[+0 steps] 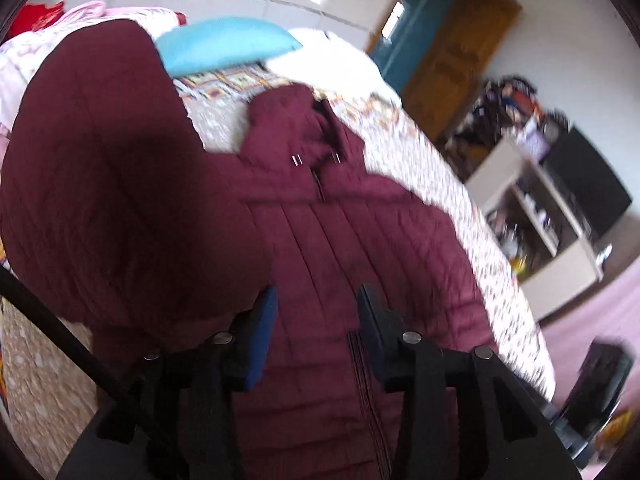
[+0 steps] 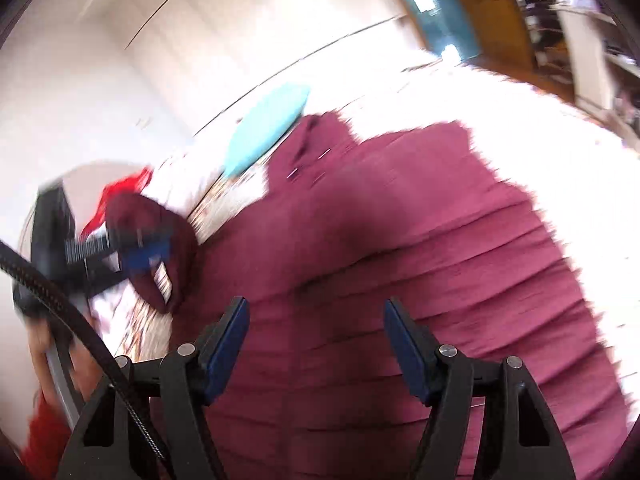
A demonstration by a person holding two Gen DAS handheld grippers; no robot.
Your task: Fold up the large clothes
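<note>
A patterned bed (image 1: pixel 420 148) fills most of both views, running from 7 o'clock toward 1 o'clock in the left wrist view. Spread on it lies the maroon quilted jacket (image 1: pixel 352 232), zipper up, collar toward 12 o'clock; one sleeve (image 1: pixel 100 168) is raised in a big fold at 9 o'clock. In the right wrist view the jacket (image 2: pixel 420 260) covers the centre and 4 o'clock side, blurred by motion. A white shelf unit (image 1: pixel 532 216) stands at 3 o'clock beyond the bed, a wooden door (image 1: pixel 452 52) at 1 o'clock. A light blue pillow (image 1: pixel 224 46) rests near the bed's head at 11 o'clock.

The right gripper (image 2: pixel 316 316) hangs over the jacket, jaws spread wide, nothing between them. The left gripper (image 1: pixel 316 304) has a clear gap between its jaws in its own view; seen from the right wrist at 9 o'clock (image 2: pixel 154 252), it sits against the sleeve's end (image 2: pixel 160 240), but whether it pinches fabric I cannot tell.
</note>
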